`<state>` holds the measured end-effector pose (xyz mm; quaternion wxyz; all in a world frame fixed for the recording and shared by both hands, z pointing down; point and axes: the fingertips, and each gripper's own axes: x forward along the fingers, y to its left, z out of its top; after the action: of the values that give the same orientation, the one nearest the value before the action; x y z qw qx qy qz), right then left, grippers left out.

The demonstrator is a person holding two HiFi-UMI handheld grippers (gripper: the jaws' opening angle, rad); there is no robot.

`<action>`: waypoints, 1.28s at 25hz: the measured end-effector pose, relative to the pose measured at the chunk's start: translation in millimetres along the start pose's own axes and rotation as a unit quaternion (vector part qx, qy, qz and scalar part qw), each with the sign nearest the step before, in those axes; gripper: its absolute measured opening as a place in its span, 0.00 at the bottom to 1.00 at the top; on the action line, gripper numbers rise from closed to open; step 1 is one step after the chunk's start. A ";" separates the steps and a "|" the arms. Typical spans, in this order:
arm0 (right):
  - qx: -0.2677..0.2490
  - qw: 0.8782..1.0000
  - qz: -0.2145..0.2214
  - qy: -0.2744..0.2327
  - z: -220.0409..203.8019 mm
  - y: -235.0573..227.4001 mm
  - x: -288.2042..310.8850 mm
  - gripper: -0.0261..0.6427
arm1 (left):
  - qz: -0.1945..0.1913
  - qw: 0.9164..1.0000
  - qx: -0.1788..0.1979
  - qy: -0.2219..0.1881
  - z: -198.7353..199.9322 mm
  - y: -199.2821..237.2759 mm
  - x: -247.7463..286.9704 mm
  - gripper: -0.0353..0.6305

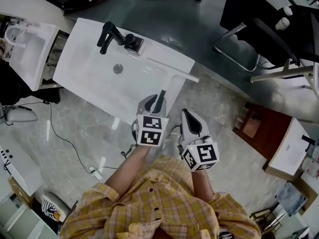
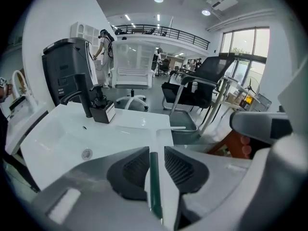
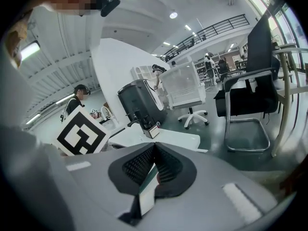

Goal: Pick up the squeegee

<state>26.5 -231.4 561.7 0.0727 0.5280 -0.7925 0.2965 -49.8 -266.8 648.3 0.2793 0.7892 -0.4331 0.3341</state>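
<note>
See first the pale veined floor (image 1: 75,128), then the long white sink (image 1: 89,78) set slantwise across it. Judge the sink to be the surface meant for wiping, hence a squeegee (image 1: 187,75) lying on it.

At the sink's near side, see a person in a yellow checked shirt (image 1: 164,208), arms stretched forward, one tool per hand. Note the left gripper (image 1: 156,101) tipped steeply down over the sink's near right corner, jaws standing apart with the dark green handle (image 2: 154,182) between them, a thin gap on each side, pads not pressing. Judge that pose chosen for straddling the handle along its length, ready for closing across its narrow width. Note the right gripper (image 1: 186,114) just off the sink's right edge, above the floor, jaws closed tip to tip, gripping nothing nameable; only a pale and green sliver glimpsed through the gap behind the tips. Probably held aside, leaving the left room.

Find the squeegee flat along the sink's right edge, white blade lying crosswise, one end poking past that edge, handle pointing back toward the person: easy reach from the near side. Find a black faucet (image 1: 110,35) at the sink's far edge and a drain (image 1: 118,68) just in front of that, both well apart from the squeegee.

Read no brand, label or lettering anywhere. Make out only black-and-white square patterns on the marker cubes (image 1: 151,130), no words.
</note>
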 end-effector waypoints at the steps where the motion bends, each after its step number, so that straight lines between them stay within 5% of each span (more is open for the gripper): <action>1: 0.004 1.000 -0.004 0.003 -2.7 -1.9 1.1 0.04 | -0.002 1.000 0.001 0.008 -1.0 1.0 3.7 0.18; 10: 0.021 0.999 -0.020 0.016 -17.0 -10.9 9.9 0.04 | -0.010 0.997 0.007 0.077 -18.9 3.9 39.0 0.21; 32: 0.055 0.997 -0.039 0.033 -37.5 -24.1 15.2 0.04 | 0.001 0.989 0.023 0.146 -35.8 4.4 78.0 0.19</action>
<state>33.7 -229.4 608.2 0.0816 0.5517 -0.7510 0.3536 -32.5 -281.5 731.2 0.3214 0.7378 -0.3806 0.4556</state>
